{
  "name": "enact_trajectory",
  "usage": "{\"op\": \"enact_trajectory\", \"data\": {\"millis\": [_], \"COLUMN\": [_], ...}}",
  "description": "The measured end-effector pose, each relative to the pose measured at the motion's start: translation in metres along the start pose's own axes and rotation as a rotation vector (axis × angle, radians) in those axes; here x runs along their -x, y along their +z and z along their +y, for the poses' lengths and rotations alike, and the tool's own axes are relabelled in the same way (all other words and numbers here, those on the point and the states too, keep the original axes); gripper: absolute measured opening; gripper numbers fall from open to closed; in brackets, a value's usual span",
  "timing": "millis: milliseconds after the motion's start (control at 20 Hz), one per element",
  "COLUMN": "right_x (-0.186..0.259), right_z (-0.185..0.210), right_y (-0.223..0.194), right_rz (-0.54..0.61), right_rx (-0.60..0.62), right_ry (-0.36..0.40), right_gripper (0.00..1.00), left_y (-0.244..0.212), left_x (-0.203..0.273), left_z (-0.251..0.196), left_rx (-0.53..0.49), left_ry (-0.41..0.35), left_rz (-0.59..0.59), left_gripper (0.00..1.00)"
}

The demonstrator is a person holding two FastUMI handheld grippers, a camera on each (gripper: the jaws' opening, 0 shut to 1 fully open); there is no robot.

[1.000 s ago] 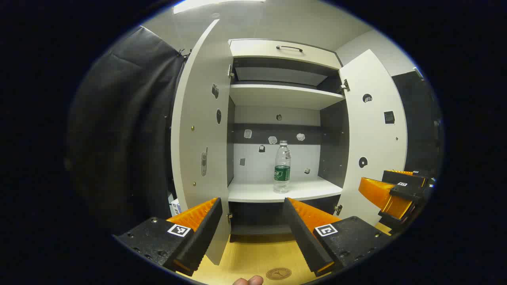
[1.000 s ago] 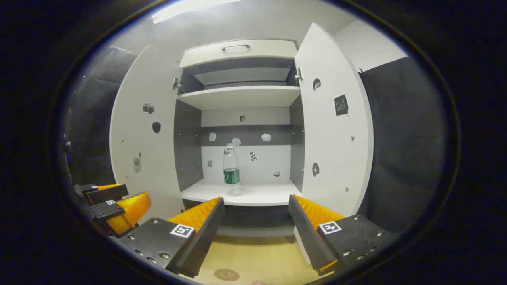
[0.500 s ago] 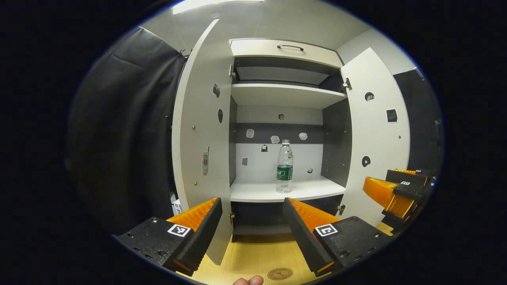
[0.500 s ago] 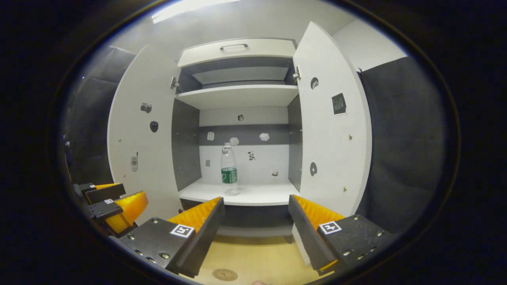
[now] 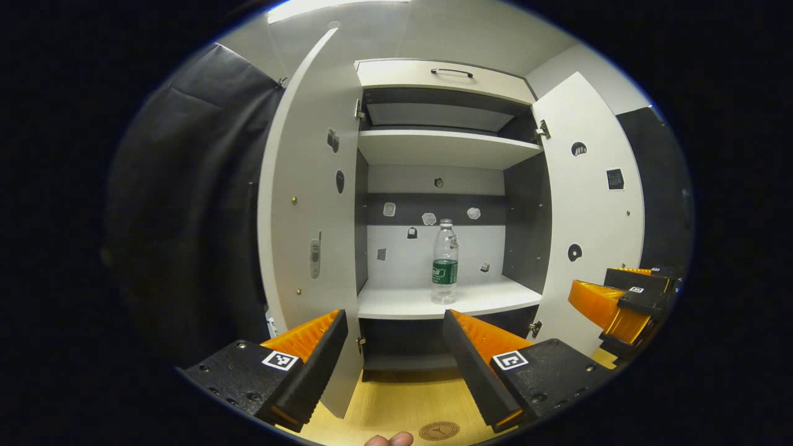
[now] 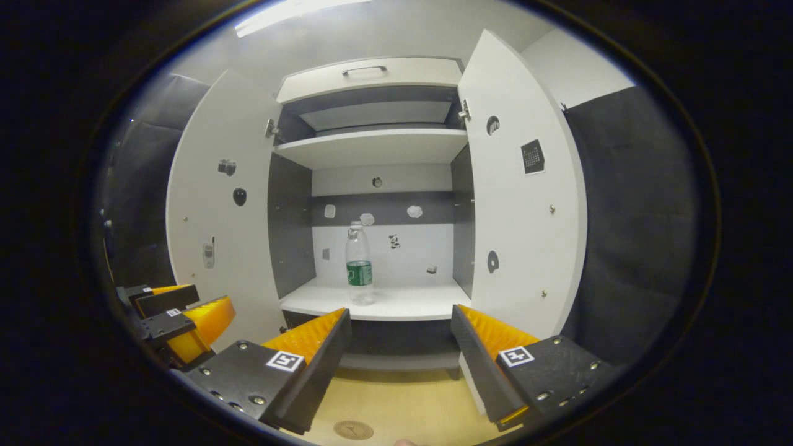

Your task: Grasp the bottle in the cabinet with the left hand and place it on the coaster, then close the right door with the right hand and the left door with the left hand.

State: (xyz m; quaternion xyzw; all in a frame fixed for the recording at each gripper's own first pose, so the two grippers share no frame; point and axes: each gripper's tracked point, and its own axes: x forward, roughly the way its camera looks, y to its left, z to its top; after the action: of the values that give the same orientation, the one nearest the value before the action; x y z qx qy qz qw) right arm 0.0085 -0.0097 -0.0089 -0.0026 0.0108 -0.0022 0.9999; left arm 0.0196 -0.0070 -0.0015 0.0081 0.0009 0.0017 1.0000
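1. Pale cabinet (image 5: 446,148) ahead over a wooden tabletop (image 5: 396,402), both doors swung wide.
2. Bottle (image 5: 445,260) upright on the lower shelf, coaster (image 5: 438,430) near the table's front edge.
3. Left gripper (image 5: 393,347) empty, fingers spread wide; right gripper (image 6: 399,347) likewise.
4. Edged slightly closer over the last second; grasp not yet begun.

1. A ceiling light (image 5: 337,7) glows at 12 o'clock in the left gripper view, set in a pale ceiling.
2. A white wall (image 6: 576,65) rises at 1 o'clock in the right gripper view.
3. Dark cloth (image 5: 186,204) hangs at 9 o'clock in the left gripper view; more dark cloth (image 6: 632,229) hangs at 3 o'clock in the right gripper view.
4. A light wooden tabletop (image 6: 403,409) lies at 6 o'clock.
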Motion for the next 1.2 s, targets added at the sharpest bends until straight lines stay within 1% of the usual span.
{"op": "enact_trajectory", "data": {"millis": [150, 400, 750, 1200], "right_x": [-0.001, -0.003, -0.008, -0.013], "right_z": [-0.009, -0.03, -0.051, -0.065], "right_y": [-0.003, -0.004, 0.001, -0.005], "right_rz": [0.01, 0.029, 0.04, 0.073], "right_rx": [0.006, 0.02, 0.006, 0.017], "right_ry": [-0.018, -0.065, -0.124, -0.181], "right_gripper": [0.99, 0.99, 0.99, 0.99], "left_y": [0.002, 0.02, 0.032, 0.018], "left_x": [-0.029, -0.088, -0.17, -0.267], "left_z": [-0.019, -0.049, -0.082, -0.091], "left_rx": [-0.001, -0.007, -0.015, -0.014], "left_ry": [-0.035, -0.084, -0.146, -0.141], "left_rz": [-0.003, -0.043, -0.039, -0.007], "left_gripper": [0.98, 0.98, 0.98, 0.98]}}
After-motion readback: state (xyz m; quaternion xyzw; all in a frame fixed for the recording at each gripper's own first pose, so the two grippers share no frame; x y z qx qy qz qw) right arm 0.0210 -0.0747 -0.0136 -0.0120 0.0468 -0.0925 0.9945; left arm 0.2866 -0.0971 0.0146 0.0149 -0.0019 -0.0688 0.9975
